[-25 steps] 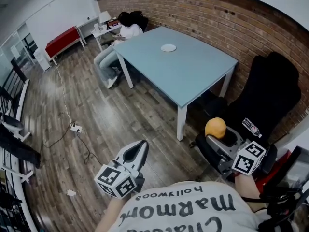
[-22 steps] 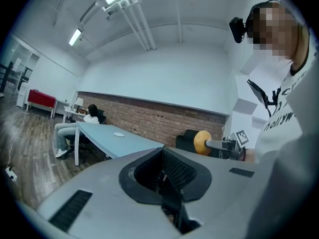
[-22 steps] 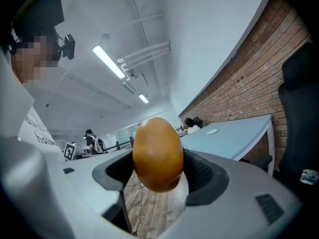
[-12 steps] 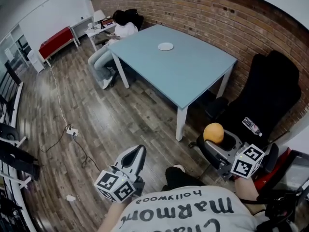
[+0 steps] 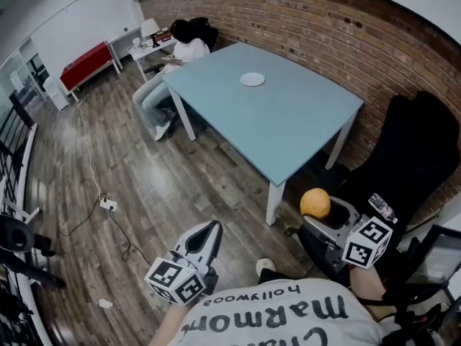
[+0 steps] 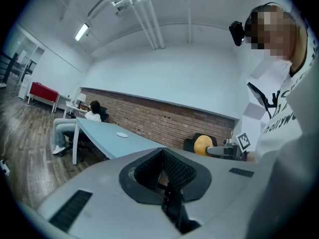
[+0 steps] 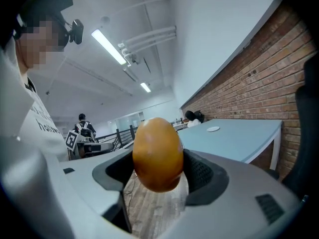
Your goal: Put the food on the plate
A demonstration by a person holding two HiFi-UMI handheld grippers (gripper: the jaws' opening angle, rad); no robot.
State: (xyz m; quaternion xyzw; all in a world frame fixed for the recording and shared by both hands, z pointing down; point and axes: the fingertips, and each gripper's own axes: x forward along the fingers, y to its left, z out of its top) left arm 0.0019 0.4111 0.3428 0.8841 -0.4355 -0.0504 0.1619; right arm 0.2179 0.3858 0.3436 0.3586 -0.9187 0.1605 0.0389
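Observation:
My right gripper (image 5: 322, 213) is shut on a round orange-brown bun (image 5: 315, 202), held over the floor near the table's front corner. The right gripper view shows the bun (image 7: 157, 154) clamped between the jaws of that gripper (image 7: 158, 171). A small white plate (image 5: 252, 79) lies far off on the light blue table (image 5: 288, 121), and the plate (image 7: 213, 129) looks tiny beyond the bun. My left gripper (image 5: 204, 235) hangs low over the wooden floor, shut with nothing in it; its jaws (image 6: 162, 171) meet in the left gripper view, where the plate (image 6: 121, 135) shows in the distance.
A black office chair (image 5: 414, 157) stands right of the table by the brick wall (image 5: 346, 34). A seated person (image 5: 178, 56) is at the table's far end. A cable and power strip (image 5: 108, 205) lie on the floor at left. A red bench (image 5: 90, 62) is far back.
The view has shifted a little and the table now sits slightly nearer and further right. Both grippers keep their places in the view, the right one still holding the bun.

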